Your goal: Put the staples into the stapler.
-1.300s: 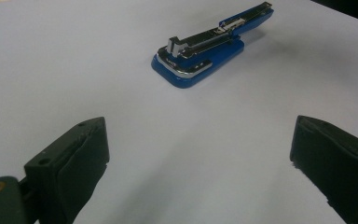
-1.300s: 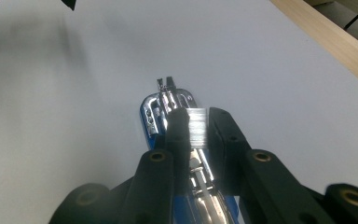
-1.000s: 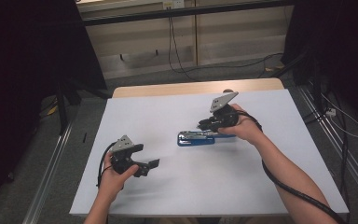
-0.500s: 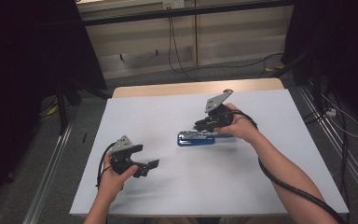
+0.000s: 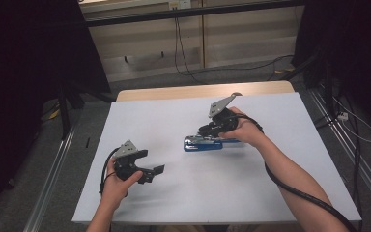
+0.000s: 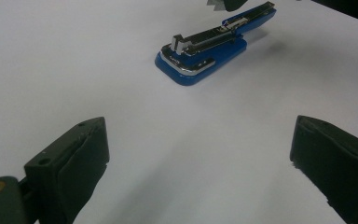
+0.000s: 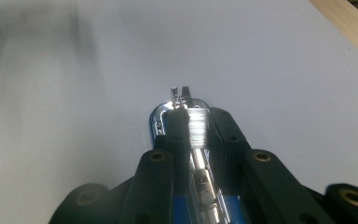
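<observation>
We see a blue stapler [image 5: 203, 143] with a chrome top on the white tabletop [image 5: 270, 193]; our right tongs [image 7: 189, 122] pinch its top arm, our left tongs [image 6: 200, 154] stand spread.

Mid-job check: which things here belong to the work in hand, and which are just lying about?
In the job:
- blue stapler, lying on the white sheet
- right gripper, jaws closed on the stapler's sides
- left gripper, open, apart from the stapler

Lying about:
- white sheet over the table
- cables on the floor beyond
</observation>
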### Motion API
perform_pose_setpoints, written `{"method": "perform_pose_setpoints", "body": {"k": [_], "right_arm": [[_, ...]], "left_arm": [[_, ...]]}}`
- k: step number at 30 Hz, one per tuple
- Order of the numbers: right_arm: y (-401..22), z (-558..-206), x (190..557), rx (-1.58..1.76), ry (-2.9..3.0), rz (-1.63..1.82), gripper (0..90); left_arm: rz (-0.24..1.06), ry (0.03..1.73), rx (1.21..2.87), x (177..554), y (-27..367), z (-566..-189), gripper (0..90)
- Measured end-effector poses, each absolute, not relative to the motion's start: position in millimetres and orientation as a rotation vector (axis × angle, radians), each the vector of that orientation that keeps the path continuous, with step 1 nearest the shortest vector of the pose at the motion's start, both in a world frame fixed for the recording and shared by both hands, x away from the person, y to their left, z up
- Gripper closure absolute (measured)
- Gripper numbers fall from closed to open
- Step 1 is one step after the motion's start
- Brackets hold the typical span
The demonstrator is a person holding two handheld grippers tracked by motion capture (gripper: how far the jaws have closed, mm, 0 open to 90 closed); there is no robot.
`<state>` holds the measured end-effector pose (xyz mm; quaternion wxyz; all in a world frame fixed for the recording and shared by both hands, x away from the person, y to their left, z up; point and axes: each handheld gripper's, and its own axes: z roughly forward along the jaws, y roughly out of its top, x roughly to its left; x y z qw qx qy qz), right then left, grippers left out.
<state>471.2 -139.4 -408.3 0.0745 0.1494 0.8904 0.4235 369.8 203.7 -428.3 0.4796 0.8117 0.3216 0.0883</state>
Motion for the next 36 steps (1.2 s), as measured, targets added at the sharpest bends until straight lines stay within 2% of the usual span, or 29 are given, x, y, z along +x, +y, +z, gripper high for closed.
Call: {"method": "perform_pose_setpoints", "body": {"k": [36], "right_arm": [[-131.7,-415.7,478.3,0.402,2.706,1.259,79.5]], "left_arm": [[0.219,0.779,1.981,368.9,204.6,-428.0,4.6]]}}
